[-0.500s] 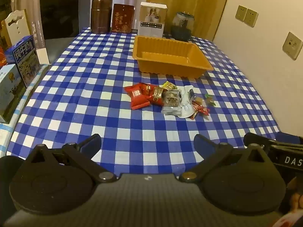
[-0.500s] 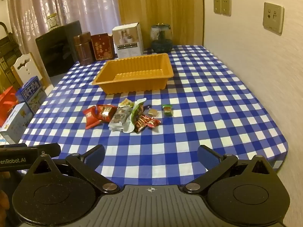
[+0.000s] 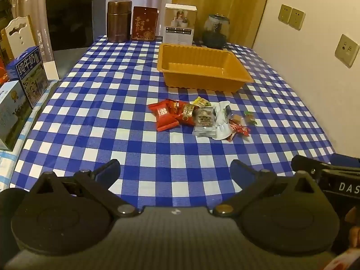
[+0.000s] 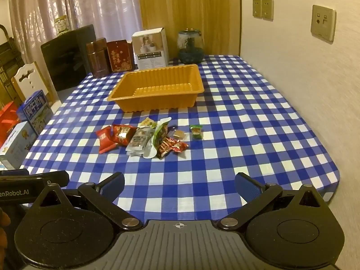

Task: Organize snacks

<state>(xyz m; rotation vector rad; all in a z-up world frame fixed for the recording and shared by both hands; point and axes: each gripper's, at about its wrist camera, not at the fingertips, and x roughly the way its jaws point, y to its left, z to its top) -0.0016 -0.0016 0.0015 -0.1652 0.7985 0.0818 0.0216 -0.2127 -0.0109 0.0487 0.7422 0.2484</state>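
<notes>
Lying ahead of both wide-open tongs [image 3: 175,171], snack pile [image 3: 200,118], untouched

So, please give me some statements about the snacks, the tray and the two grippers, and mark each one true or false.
1. The orange tray is empty. True.
2. The snack pile lies inside the tray. False: it lies on the checked tablecloth, in front of the tray.
3. The left gripper holds a red packet. False: its jaws are open and empty.
4. The right gripper is open, short of the snacks. True.
5. A small green candy lies apart from the pile. True.
</notes>
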